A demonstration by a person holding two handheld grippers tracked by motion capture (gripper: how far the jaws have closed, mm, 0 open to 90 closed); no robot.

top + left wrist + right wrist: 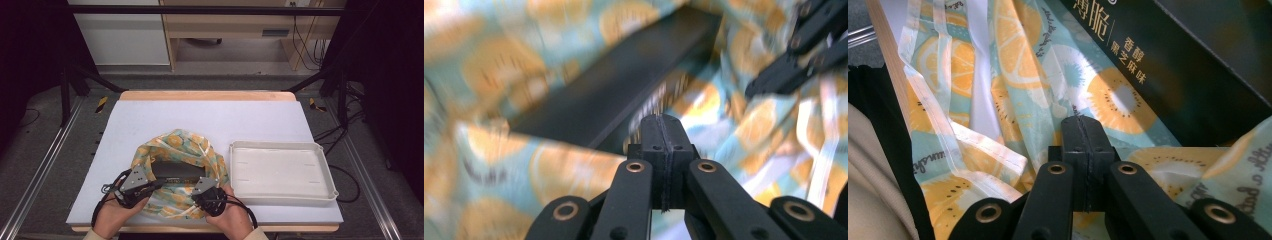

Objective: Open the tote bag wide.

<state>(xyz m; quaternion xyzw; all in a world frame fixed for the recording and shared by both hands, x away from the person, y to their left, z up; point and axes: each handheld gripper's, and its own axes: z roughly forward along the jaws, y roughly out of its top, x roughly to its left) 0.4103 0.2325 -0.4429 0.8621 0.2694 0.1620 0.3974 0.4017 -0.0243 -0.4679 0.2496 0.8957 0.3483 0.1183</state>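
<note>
2 hand-held grippers, left and right, pinch the fruit-print bag around a dark box; a white tray sits beside it on the worktop.

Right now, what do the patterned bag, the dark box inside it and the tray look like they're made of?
The bag: thin woven fabric, matte, printed with citrus slices; it creases softly and shows stitched hems. The box: probably coated cardboard, dark with a slight sheen, sharp folded edges and gold print. The tray: likely moulded plastic or pulp, off-white and matte, with a rolled rim; I can't settle which.
</note>
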